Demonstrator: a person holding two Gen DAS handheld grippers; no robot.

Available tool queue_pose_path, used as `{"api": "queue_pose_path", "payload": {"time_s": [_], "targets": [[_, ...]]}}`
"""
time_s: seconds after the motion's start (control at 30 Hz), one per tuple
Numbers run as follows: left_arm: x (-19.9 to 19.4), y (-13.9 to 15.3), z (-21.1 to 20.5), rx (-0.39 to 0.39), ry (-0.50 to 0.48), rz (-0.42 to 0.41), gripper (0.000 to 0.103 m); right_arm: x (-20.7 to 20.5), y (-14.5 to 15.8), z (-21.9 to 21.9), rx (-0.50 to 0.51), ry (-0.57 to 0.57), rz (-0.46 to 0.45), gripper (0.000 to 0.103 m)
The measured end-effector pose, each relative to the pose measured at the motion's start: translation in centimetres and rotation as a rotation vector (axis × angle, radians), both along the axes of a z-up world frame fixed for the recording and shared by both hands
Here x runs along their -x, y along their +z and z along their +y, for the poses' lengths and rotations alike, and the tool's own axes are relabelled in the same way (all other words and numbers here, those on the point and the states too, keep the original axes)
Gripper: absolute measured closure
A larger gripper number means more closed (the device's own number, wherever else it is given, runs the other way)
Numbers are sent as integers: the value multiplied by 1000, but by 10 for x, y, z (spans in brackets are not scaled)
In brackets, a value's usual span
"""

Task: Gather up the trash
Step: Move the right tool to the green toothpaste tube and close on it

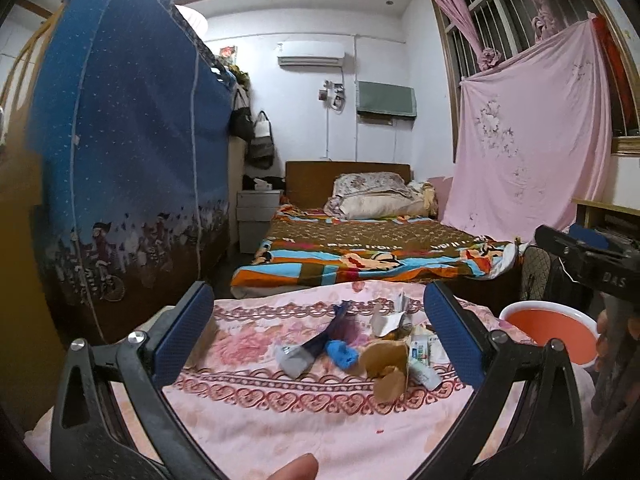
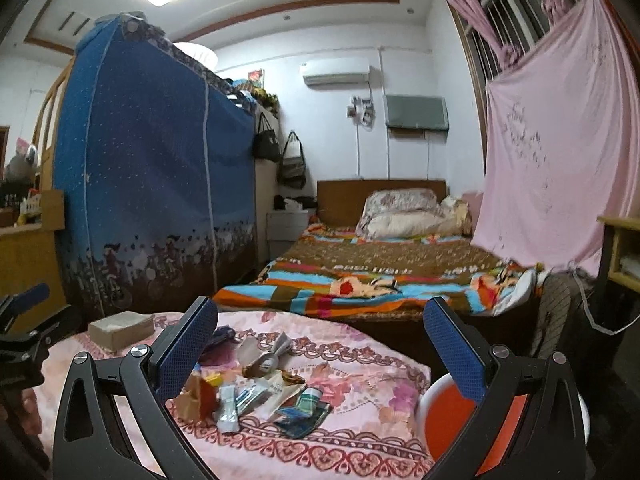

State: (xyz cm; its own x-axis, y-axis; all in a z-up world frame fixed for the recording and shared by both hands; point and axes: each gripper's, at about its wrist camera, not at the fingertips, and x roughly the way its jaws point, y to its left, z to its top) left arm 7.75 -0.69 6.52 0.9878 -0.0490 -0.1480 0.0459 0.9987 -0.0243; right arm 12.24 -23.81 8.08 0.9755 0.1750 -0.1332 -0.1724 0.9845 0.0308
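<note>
Both the left gripper (image 1: pixel 318 332) and the right gripper (image 2: pixel 320 344) are black plastic; blue textured pads (image 1: pixel 184 334) line the fingers. Silver screws (image 1: pixel 136 336) dot the hinges; white letters "DAS" mark the right gripper's body.

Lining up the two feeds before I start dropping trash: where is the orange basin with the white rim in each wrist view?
Left wrist view: the orange basin sits at right, below the right gripper, past the edge of the pink floral cloth.
Right wrist view: the basin is at lower right, partly behind the gripper's right finger.
Shared landmark: the trash pile on the cloth, left of the basin in both.
</note>
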Motion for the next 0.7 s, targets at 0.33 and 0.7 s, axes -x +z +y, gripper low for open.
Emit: {"api": "queue_pose_path", "payload": {"time_s": [0.33,0.7], "targets": [[-49,-27,-18,2,-132,269,15,-46,-38,-14,-28,43,257,0],[-89,-57,-41,-1,-270,541,54,-71,-66,-17,-81,88,484,9]]}}
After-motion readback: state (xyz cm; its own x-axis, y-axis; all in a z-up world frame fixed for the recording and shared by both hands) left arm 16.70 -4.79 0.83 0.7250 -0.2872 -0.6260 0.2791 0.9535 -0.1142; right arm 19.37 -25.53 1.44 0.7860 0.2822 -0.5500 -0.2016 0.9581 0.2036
